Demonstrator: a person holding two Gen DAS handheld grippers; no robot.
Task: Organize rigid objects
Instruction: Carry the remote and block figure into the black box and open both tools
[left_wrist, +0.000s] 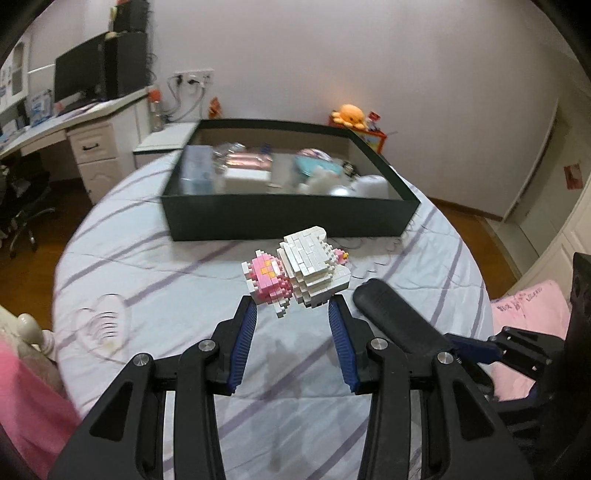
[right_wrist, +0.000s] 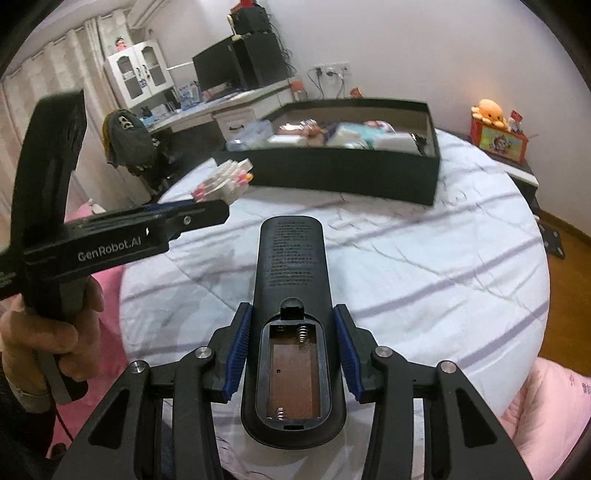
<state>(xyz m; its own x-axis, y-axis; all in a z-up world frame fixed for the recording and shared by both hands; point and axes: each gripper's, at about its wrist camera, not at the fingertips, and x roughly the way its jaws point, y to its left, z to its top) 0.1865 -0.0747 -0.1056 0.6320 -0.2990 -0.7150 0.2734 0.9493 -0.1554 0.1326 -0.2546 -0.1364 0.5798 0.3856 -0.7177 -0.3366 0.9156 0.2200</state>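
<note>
My left gripper (left_wrist: 292, 306) is shut on a pink and white brick-built figure (left_wrist: 301, 271) and holds it above the bed; the figure also shows in the right wrist view (right_wrist: 225, 181). My right gripper (right_wrist: 291, 317) is shut on a black remote control (right_wrist: 293, 314) turned back side up, its battery bay uncovered and without batteries. The remote's tip shows in the left wrist view (left_wrist: 391, 314). A dark green open box (left_wrist: 288, 214) with several items inside stands on the bed ahead; it also shows in the right wrist view (right_wrist: 354, 177).
The bed has a white sheet with purple stripes (left_wrist: 166, 266). A pink blanket (left_wrist: 528, 314) lies at the right. A desk with a monitor (left_wrist: 79, 77) stands at the far left. An orange plush octopus (left_wrist: 349, 114) sits on a box beyond the bed.
</note>
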